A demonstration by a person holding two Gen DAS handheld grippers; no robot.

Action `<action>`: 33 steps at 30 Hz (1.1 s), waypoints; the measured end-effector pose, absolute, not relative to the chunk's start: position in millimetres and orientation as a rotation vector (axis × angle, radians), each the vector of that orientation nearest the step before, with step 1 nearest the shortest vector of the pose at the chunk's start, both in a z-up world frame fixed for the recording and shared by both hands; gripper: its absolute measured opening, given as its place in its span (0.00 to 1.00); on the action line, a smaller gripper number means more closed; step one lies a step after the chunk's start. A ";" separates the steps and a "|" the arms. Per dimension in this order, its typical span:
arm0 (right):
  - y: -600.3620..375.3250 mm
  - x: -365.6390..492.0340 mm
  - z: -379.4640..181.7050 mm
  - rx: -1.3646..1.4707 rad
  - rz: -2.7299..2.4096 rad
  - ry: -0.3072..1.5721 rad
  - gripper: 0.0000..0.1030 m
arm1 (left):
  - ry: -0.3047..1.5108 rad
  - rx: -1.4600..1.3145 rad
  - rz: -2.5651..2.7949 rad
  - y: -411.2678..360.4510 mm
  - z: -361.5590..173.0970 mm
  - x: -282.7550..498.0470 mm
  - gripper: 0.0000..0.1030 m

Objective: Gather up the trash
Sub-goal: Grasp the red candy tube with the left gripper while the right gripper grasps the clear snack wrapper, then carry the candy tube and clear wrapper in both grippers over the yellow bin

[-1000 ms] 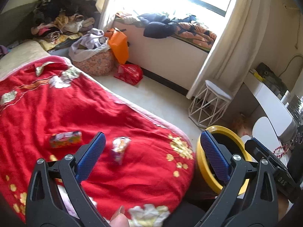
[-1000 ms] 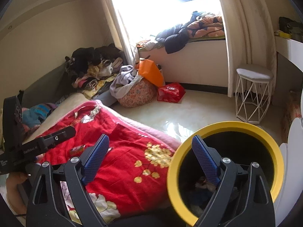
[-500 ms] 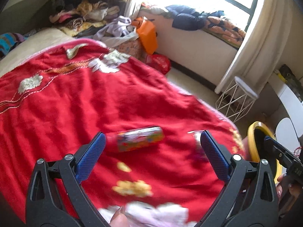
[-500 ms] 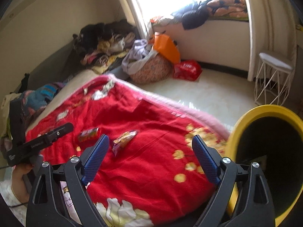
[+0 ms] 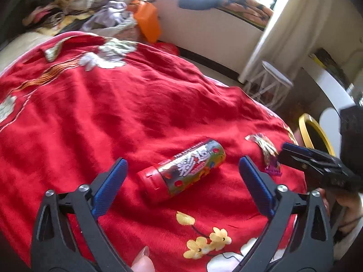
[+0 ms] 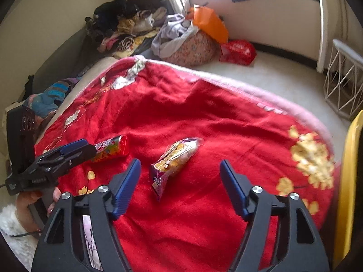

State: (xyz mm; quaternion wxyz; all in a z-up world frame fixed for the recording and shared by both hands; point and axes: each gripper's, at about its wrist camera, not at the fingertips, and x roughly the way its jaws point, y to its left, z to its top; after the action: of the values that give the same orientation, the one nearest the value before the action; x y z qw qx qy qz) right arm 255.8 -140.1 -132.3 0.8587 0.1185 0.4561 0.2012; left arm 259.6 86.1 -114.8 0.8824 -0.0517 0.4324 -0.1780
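The left gripper (image 5: 182, 176) has its jaws spread wide and closing a little. A tube (image 5: 183, 170) with a red cap lies on its side between them on the red blanket (image 5: 113, 113), and the blue pads do not touch it. The cap end points toward the camera and the other end away, to the right.

The right gripper (image 6: 180, 182) also has its jaws apart, and they are closing. A snack packet (image 6: 173, 161) lies flat on the blanket between them, nearer the left pad, but not touched. In the right wrist view the left gripper shows at the left edge, with the tube just beyond its tip. In the left wrist view the right gripper's tip is beside the packet.

To the right of the bed stands a bin (image 5: 315, 133) with a yellow rim. Beyond the bed are a white stool (image 5: 272, 81), an orange bag (image 6: 209, 23), a red bag (image 6: 238, 51) on the floor and a heap of clothes (image 6: 127, 25).
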 end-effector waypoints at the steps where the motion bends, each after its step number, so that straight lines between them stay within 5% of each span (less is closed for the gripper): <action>1: -138.8 257.8 -134.5 0.255 0.422 0.966 0.61 | 0.909 -0.087 -0.387 83.4 -117.2 260.1 0.81; 7: -138.9 260.7 -142.9 0.305 0.455 0.991 0.30 | 0.941 0.002 -0.432 69.3 -127.9 262.3 0.61; 25: -212.1 213.7 -114.2 0.343 0.397 0.868 0.25 | 0.938 0.142 -0.502 -10.0 -123.9 237.7 0.27; 33: -253.7 200.1 -98.0 0.394 0.351 0.809 0.25 | 0.901 0.111 -0.436 -34.3 -112.0 230.8 0.25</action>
State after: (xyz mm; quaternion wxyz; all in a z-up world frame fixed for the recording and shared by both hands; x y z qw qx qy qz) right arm 200.1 -253.7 -98.0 0.8856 0.1893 0.3892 0.1686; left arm 230.8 -34.3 -112.0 0.8758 0.0533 0.4318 -0.2088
